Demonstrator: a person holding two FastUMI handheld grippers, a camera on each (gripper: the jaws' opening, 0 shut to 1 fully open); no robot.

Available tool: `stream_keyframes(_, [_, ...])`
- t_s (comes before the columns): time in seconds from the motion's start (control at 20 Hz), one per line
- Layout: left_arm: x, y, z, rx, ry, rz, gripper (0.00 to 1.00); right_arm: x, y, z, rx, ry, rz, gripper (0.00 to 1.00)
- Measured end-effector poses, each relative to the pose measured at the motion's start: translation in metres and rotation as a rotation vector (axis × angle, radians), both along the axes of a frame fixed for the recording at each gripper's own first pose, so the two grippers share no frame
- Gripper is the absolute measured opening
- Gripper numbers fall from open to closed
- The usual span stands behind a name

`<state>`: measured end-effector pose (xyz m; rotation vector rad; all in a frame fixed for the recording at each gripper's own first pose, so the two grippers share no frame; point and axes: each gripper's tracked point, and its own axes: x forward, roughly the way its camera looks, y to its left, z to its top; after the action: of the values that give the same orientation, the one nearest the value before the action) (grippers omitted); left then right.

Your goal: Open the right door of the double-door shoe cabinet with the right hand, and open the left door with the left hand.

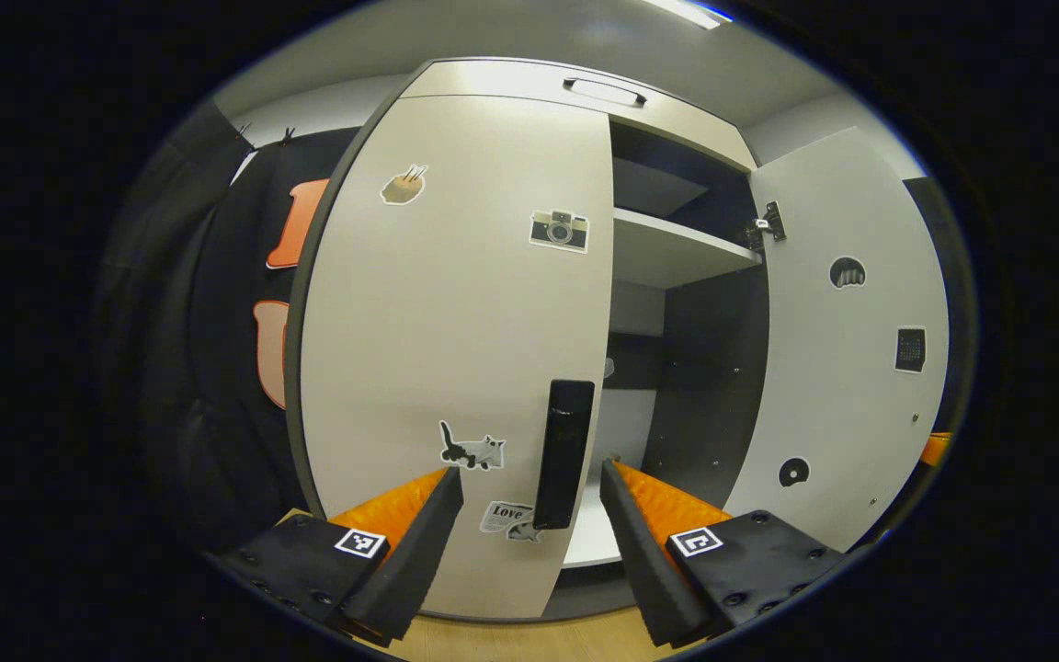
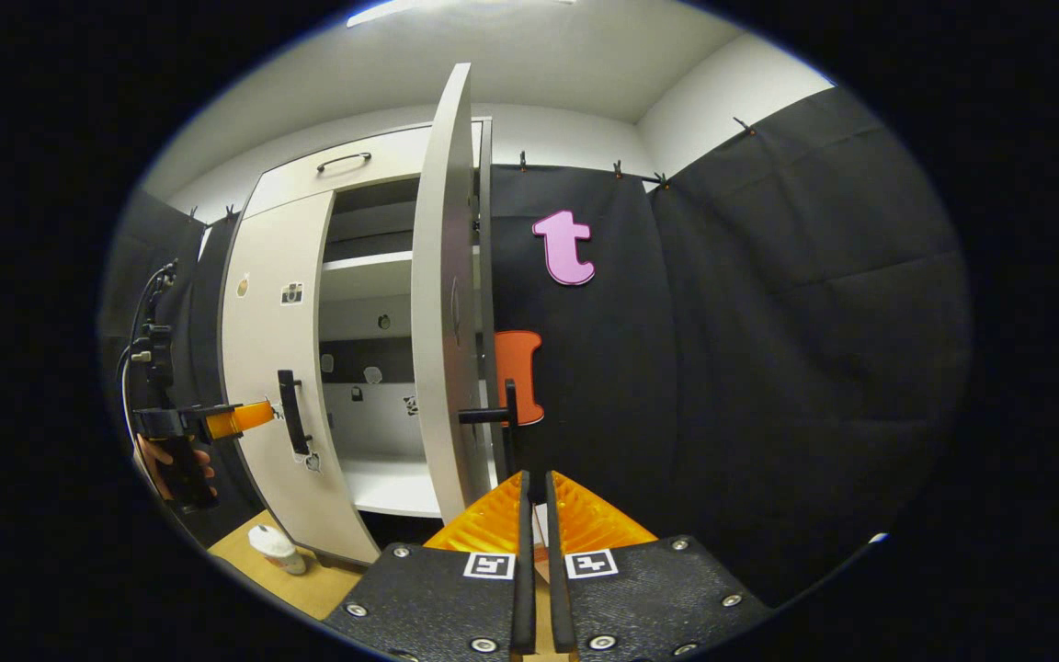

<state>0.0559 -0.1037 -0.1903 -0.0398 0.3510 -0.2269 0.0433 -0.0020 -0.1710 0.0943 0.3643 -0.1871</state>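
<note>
With the right door (image 1: pixel 847 349) swung open at 3 o'clock, the left gripper (image 1: pixel 529 533), fingers spread around the left door's handle (image 1: pixel 564 452) untouching, could slip off if it pulls before pinching.

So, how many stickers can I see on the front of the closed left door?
4 on the left door: a snack sticker at upper left, a camera sticker at upper right, a cat sticker low down, and a lettered sticker beside the handle, which may hide part of it.
</note>
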Motion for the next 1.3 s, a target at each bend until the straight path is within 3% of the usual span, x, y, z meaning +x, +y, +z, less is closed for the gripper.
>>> stream_keyframes(0.05, [0.001, -0.003, -0.002, 0.009, 0.003, -0.007, 0.96, -0.003, -0.004, 0.003, -0.005, -0.003, -0.019, 0.06])
stream_keyframes(0.1, [0.003, -0.006, -0.003, 0.017, 0.003, -0.013, 0.97, -0.005, -0.010, 0.003, -0.008, -0.007, -0.040, 0.06])
stream_keyframes(0.15, [0.005, -0.008, -0.005, 0.024, 0.001, -0.017, 0.96, -0.006, -0.013, 0.004, -0.013, -0.005, -0.054, 0.14])
stream_keyframes(0.2, [0.009, -0.009, -0.005, 0.032, -0.003, -0.012, 0.96, -0.008, -0.017, 0.003, -0.020, 0.002, -0.068, 0.06])
stream_keyframes(0.3, [0.014, -0.012, -0.009, 0.044, 0.007, -0.009, 0.96, -0.012, -0.025, 0.003, -0.035, 0.009, -0.094, 0.08])
stream_keyframes(0.5, [0.029, -0.016, -0.011, 0.069, 0.005, 0.009, 0.96, -0.017, -0.032, 0.000, -0.037, 0.019, -0.110, 0.27])
stream_keyframes(0.55, [0.032, -0.017, -0.011, 0.073, 0.003, 0.013, 0.96, -0.018, -0.033, 0.000, -0.042, 0.024, -0.110, 0.35])
stream_keyframes(0.6, [0.036, -0.014, -0.011, 0.082, -0.003, 0.026, 0.96, -0.019, -0.035, -0.001, -0.048, 0.030, -0.111, 0.34])
stream_keyframes(0.65, [0.040, -0.010, -0.012, 0.090, -0.005, 0.044, 0.96, -0.019, -0.035, -0.002, -0.052, 0.032, -0.109, 0.48])
stream_keyframes(0.8, [0.048, -0.010, -0.025, 0.105, 0.025, 0.053, 0.96, -0.017, -0.036, -0.003, -0.052, 0.036, -0.105, 0.58])
stream_keyframes(0.85, [0.050, -0.009, -0.031, 0.109, 0.037, 0.062, 0.96, -0.018, -0.036, -0.004, -0.049, 0.040, -0.105, 0.68])
stream_keyframes(0.9, [0.052, -0.009, -0.036, 0.107, 0.050, 0.072, 0.96, -0.018, -0.035, -0.005, -0.047, 0.042, -0.104, 0.65])
stream_keyframes(1.0, [0.054, -0.007, -0.046, 0.102, 0.073, 0.088, 0.96, -0.018, -0.035, -0.007, -0.052, 0.050, -0.101, 0.75])
stream_keyframes(1.05, [0.055, -0.004, -0.051, 0.110, 0.083, 0.099, 0.97, -0.018, -0.035, -0.009, -0.056, 0.055, -0.098, 0.72])
stream_keyframes(1.3, [0.057, -0.010, -0.055, 0.117, 0.090, 0.101, 0.98, -0.025, -0.037, -0.019, -0.054, 0.098, -0.087, 0.76])
